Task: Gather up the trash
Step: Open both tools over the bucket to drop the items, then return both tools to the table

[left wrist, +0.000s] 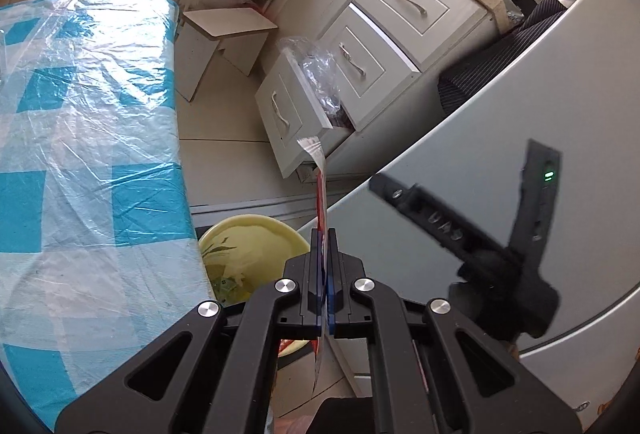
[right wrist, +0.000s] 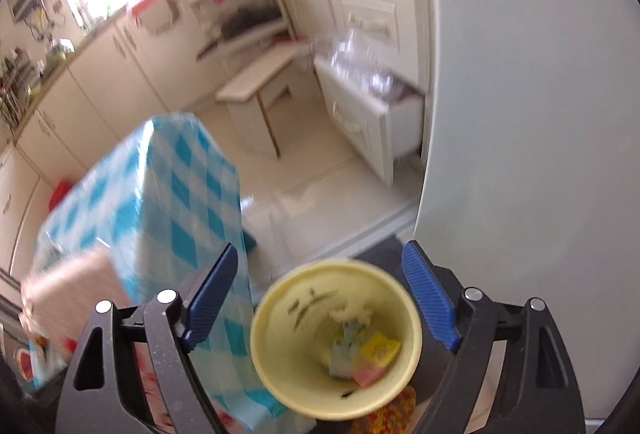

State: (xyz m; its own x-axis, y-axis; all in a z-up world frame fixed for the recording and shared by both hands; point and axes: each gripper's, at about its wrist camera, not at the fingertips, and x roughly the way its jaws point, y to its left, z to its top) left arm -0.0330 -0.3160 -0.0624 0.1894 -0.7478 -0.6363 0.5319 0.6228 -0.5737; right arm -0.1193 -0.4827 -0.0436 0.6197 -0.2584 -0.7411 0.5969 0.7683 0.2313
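My left gripper (left wrist: 325,234) is shut on a thin red-and-white wrapper (left wrist: 321,189) with a clear plastic end. The wrapper stands up edge-on between the blue pads and also hangs below them. Just beyond and below it is a pale yellow bin (left wrist: 256,246). In the right wrist view the same yellow bin (right wrist: 280,298) lies right under my right gripper (right wrist: 320,254), which is open with nothing between its blue pads (right wrist: 428,298). Scraps lie in the bin, among them a yellow piece (right wrist: 380,348) and a pink one (right wrist: 366,374).
A table under a blue checked cloth with a plastic cover (left wrist: 80,153) (right wrist: 180,193) stands left of the bin. A large pale appliance door (left wrist: 480,153) (right wrist: 520,113) fills the right. Beyond are cabinets, an open drawer holding a clear bag (left wrist: 316,73), and a small stool (left wrist: 224,33).
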